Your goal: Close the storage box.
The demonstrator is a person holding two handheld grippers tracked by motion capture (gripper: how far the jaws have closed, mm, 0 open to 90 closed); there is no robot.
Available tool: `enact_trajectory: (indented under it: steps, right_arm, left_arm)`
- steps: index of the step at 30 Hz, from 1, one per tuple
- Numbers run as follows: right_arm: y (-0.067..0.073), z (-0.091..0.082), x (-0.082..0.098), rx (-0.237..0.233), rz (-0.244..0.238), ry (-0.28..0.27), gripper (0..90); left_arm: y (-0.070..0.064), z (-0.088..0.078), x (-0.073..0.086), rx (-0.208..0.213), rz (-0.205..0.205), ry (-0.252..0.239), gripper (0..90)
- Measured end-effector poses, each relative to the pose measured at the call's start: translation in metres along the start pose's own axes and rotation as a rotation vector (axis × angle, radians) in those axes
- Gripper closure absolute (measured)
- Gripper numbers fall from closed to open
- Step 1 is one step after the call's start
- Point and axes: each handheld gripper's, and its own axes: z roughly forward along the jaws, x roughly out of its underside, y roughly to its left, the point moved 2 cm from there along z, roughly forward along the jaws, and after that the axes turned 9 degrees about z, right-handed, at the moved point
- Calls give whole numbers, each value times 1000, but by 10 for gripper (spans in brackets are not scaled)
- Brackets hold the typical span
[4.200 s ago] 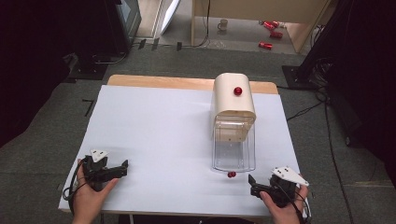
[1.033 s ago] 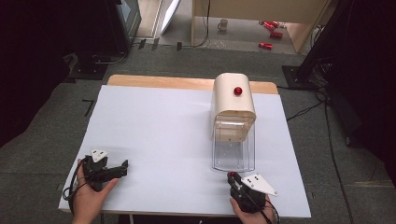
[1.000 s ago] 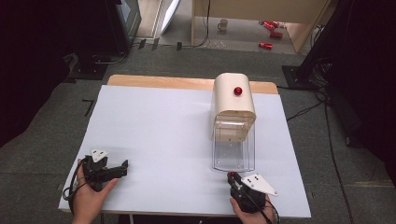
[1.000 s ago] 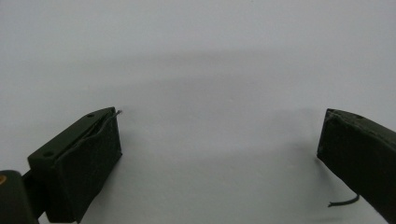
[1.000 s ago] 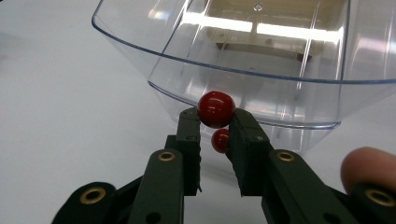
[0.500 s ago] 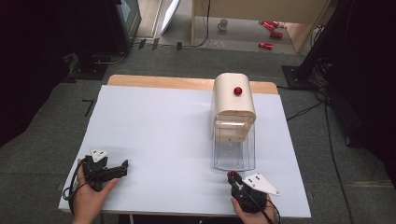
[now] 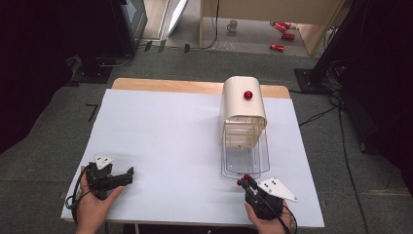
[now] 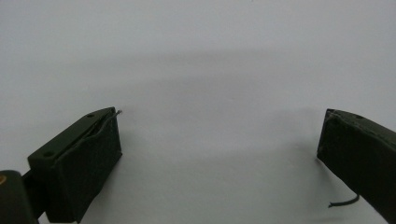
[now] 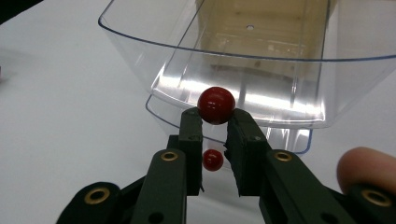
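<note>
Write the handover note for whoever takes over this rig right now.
Right gripper: shut on a red ball at its jaw tips, just in front of the clear drawer, which stands pulled out of the cream box.
Left gripper: open, holding nothing, over the white table.
A red knob sits on the box.
Done: ball gripped.
Left: probably drop the ball in the drawer and close it.

Glossy red knob point(image 9: 216, 105), clear plastic drawer point(image 9: 243, 70)

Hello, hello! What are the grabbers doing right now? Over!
Right gripper shut on red knob of clear drawer. Left gripper open, resting on white table. Nothing in the way. Over.
</note>
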Motion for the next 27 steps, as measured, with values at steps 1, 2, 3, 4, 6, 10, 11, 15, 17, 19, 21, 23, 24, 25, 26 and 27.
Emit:
enact_trajectory:
  steps: [1,2,3,4,6,10,11,15,17,19,21,23,24,25,26,27]
  right_arm:
    - [-1,-1,-3,0,5,-6,777]
    - [-1,-1,-3,0,5,-6,777]
    - [-1,-2,-4,0,0,-9,778]
    - [-1,-2,-5,1,-1,-10,778]
    - [-1,-1,-8,2,0,-14,779]
    - [2,0,-14,0,-6,-21,785]
    - [4,1,-17,-1,-12,-27,788]
    - [6,4,-20,2,-17,-35,792]
    - [7,7,-24,3,-22,-37,795]
    - [8,9,-27,4,-25,-40,797]
    - [8,11,-30,6,-27,-45,800]
    - [8,13,-33,10,-29,-47,801]
    - [8,13,-33,10,-29,-47,801]
    - [7,15,-36,11,-28,-51,803]
    - [7,15,-36,11,-28,-51,803]
    - [7,16,-38,15,-29,-52,804]
  left_arm:
    - [0,0,0,0,0,0,0]
    - [0,0,0,0,0,0,0]
    - [0,0,0,0,0,0,0]
    - [0,0,0,-1,0,0,0]
    - [0,0,0,-1,1,2,0]
    - [0,0,0,-1,1,2,0]
    - [0,0,0,0,1,1,0]
    - [0,0,0,-1,0,0,0]
    - [0,0,0,0,-1,0,0]
    - [0,0,0,0,-1,0,0]
    - [0,0,0,0,0,0,0]
    - [0,0,0,-1,0,0,0]
    - [0,0,0,0,-1,-1,0]
    - [0,0,0,0,0,0,0]
    - [0,0,0,0,0,0,0]
    - [0,0,0,0,1,1,0]
